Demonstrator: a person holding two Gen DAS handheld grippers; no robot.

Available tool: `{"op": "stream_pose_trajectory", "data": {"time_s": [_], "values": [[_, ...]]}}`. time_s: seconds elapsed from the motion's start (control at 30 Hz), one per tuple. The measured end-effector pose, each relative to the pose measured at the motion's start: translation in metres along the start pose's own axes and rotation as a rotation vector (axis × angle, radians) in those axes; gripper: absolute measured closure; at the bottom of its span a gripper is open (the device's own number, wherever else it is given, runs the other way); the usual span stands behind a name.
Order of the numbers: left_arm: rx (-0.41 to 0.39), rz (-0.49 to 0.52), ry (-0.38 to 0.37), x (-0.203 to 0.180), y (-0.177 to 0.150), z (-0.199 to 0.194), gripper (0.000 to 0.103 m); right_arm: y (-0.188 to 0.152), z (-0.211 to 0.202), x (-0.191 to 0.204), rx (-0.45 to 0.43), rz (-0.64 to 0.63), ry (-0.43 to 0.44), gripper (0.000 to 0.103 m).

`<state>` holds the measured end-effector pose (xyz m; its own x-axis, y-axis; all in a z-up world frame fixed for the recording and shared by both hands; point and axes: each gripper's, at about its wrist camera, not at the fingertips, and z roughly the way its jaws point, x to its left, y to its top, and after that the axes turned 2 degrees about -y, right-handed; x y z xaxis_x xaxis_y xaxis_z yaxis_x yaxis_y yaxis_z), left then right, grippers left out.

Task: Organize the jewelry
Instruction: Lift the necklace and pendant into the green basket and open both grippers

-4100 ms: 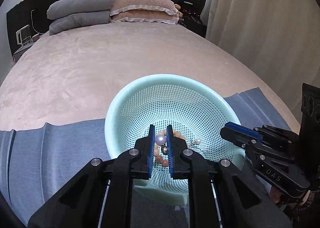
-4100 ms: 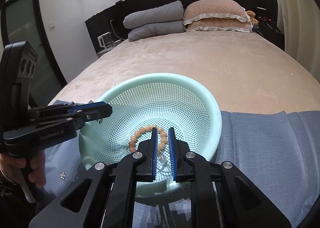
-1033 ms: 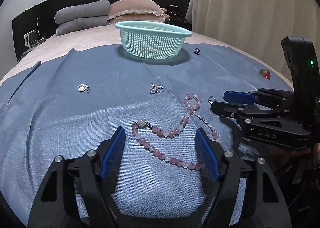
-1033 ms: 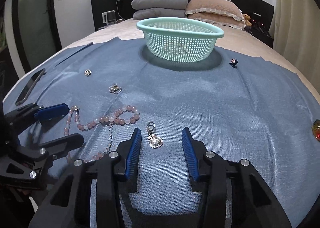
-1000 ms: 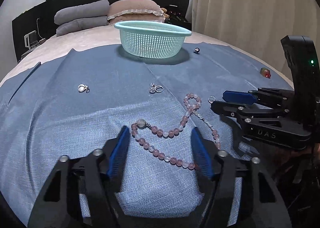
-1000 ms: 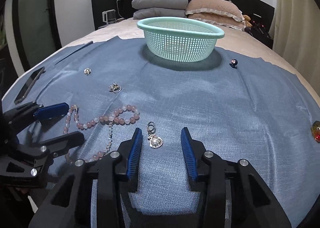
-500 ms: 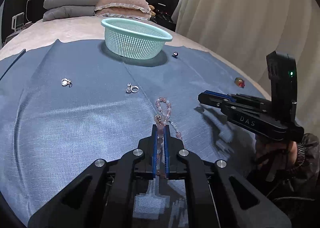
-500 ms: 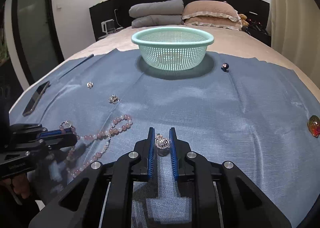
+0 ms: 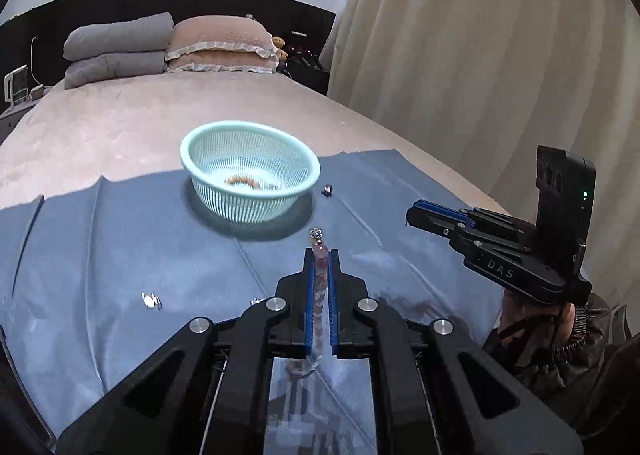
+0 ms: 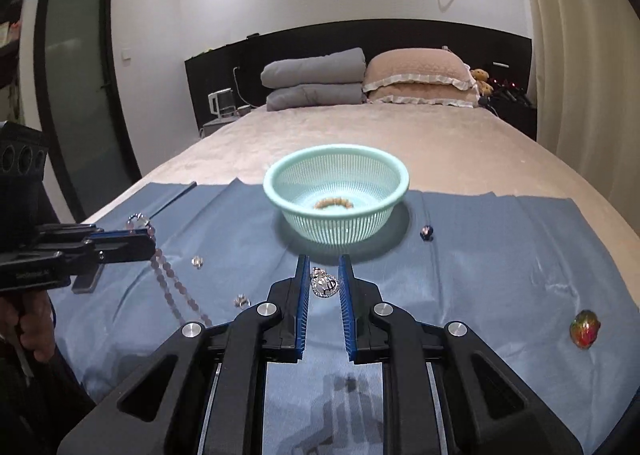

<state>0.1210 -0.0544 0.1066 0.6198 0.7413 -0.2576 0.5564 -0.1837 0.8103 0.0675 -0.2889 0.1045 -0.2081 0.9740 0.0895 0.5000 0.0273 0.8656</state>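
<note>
Pink bead necklace: clamped lengthwise between the clenched jaws of the left gripper, at lower centre of the left wrist view, its silver clasp end poking out beyond the tips. In the right wrist view the strand hangs in a loop from that gripper at the left edge, trailing down toward the blue cloth; a grip near one end lets the rest dangle free, probably for lowering into a container.

Silver pendant: pinched by its sides between the jaws of the right gripper, lower centre of the right wrist view, clear of the cloth. These jaws have just been closing, with the pendant between them.

Mint perforated basket: centre of both views, at the cloth's far edge on the bed, ahead of both grippers. It already holds an orange bead bracelet, so it is judged the collecting point.

Loose pieces on the cloth: two small silver items at left, a dark bead beside the basket, an iridescent brooch at right.
</note>
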Motion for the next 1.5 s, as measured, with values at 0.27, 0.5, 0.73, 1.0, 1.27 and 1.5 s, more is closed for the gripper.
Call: {"op": "stream_pose_trajectory", "data": {"time_s": [0.27, 0.5, 0.73, 1.0, 1.27, 1.5], "values": [[-0.083, 0.064, 0.025, 0.016, 0.097, -0.002, 0.097, 0.070, 0.024, -0.019, -0.079, -0.002, 0.047, 0.089], [-0.083, 0.055, 0.037, 0.042, 0.143, 0.048, 0.097, 0.084, 0.096, -0.043, -0.019, 0.096, 0.149, 0.089], [0.003, 0.026, 0.020, 0.070, 0.131, 0.117, 0.097, 0.058, 0.164, -0.061, 0.106, 0.185, 0.191, 0.089], [0.111, 0.020, 0.089, 0.093, 0.089, 0.169, 0.097, 0.044, 0.193, -0.044, 0.166, 0.087, 0.074, 0.089], [0.134, 0.026, 0.117, 0.103, 0.078, 0.170, 0.097, 0.045, 0.196, -0.038, 0.165, 0.064, 0.052, 0.087], [0.127, -0.002, 0.143, 0.107, 0.079, 0.165, 0.080, 0.047, 0.192, -0.039, 0.153, 0.075, 0.071, 0.087]]}}
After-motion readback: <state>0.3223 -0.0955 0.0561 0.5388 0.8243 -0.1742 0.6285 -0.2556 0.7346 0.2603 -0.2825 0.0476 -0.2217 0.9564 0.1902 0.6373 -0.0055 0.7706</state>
